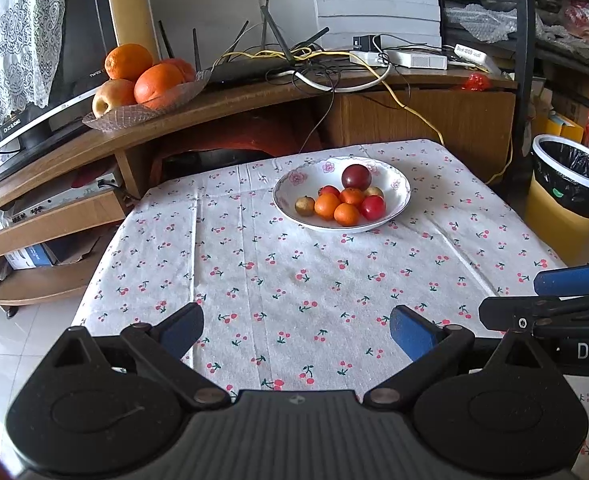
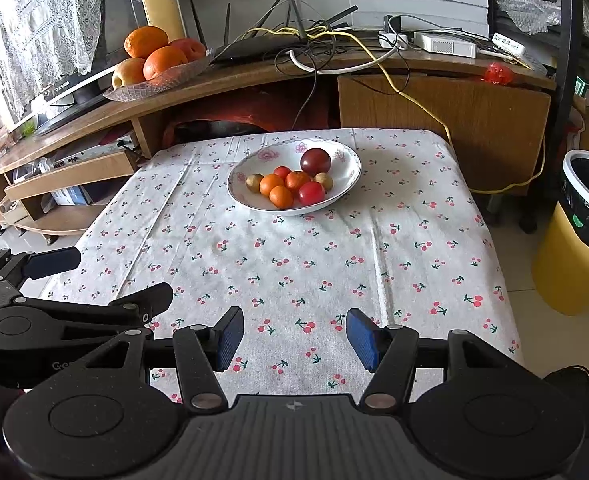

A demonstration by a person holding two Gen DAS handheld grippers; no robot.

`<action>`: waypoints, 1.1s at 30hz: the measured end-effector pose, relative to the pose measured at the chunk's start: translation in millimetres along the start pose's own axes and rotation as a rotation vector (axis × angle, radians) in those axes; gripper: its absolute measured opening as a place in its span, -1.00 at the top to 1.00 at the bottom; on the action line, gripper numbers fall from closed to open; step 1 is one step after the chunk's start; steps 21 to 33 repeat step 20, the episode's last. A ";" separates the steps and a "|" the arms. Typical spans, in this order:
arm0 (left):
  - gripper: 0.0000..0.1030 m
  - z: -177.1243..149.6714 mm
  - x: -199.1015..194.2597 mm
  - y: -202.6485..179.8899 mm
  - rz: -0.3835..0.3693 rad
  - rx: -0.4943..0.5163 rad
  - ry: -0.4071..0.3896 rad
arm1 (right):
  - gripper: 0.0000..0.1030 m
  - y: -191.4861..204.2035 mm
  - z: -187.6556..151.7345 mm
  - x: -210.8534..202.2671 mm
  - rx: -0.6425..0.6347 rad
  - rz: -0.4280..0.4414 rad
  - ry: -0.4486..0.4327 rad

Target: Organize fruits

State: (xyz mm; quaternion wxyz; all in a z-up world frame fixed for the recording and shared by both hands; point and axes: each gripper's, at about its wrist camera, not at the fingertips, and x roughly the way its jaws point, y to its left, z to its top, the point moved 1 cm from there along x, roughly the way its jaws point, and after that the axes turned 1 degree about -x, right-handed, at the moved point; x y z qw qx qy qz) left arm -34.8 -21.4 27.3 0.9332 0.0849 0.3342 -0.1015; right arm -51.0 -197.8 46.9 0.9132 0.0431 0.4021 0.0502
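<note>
On the worktop's (image 2: pixel 374 264) far half sits one white bowl (image 2: pixel 346 184) holding eight fruits: from the left, one brownish fruit (image 2: pixel 254 182), three oranges (image 2: pixel 271 184), two red fruits (image 2: pixel 311 193), one dark purple plum (image 2: pixel 315 161), one tan fruit (image 2: pixel 323 180). Near the front edge, the left tool (image 1: pixel 296 330) and right tool (image 2: pixel 294 336) both gape, empty.

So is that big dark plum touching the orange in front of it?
Touching: in the right wrist view the plum rests against the orange, no gap visible.
</note>
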 end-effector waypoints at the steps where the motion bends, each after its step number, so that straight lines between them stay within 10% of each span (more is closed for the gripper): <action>1: -1.00 -0.1 0.2 -0.2 0.001 0.001 0.000 | -0.04 0.2 -0.5 0.5 0.000 -0.001 0.001; 33: -1.00 -1.9 1.3 -1.0 0.011 0.014 -0.013 | -0.05 1.1 -2.5 1.8 0.002 0.000 0.004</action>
